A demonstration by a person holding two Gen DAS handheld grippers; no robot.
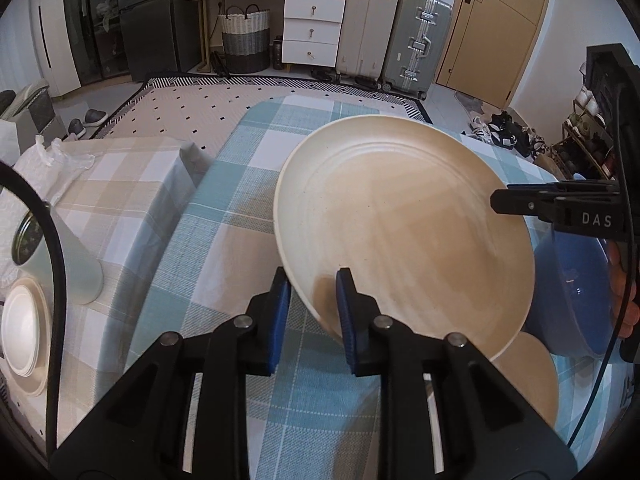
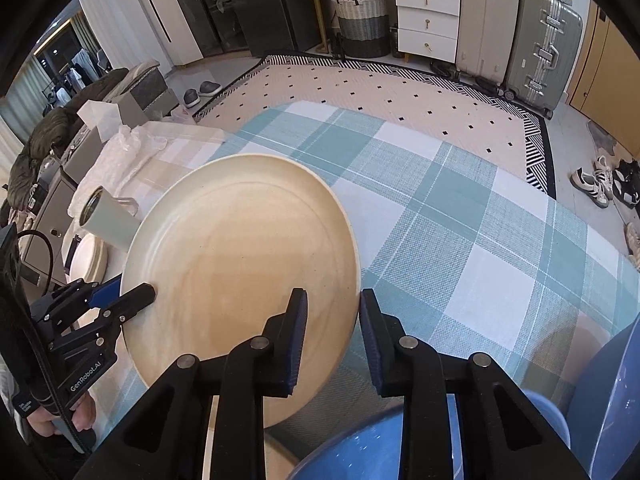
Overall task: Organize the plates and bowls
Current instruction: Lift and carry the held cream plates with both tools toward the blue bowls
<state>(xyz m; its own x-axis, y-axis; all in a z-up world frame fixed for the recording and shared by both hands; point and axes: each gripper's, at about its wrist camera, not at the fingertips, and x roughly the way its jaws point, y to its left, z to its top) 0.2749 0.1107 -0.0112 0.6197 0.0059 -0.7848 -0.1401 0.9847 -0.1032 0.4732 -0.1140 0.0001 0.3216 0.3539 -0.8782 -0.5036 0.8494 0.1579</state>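
I have both grippers pinched tight on one cream plate (image 1: 404,232), which hangs tilted above the blue-checked tablecloth (image 1: 224,216). My left gripper (image 1: 312,312) clamps the plate's rim at about seven o'clock in its own view, blue pads (image 1: 347,312) on either face. My right gripper (image 2: 332,328) grips the opposite edge at about five o'clock in its view (one finger above the plate, one below). A blue bowl (image 1: 568,304) sits under the plate at four o'clock, with another cream plate (image 1: 532,376) beside it.
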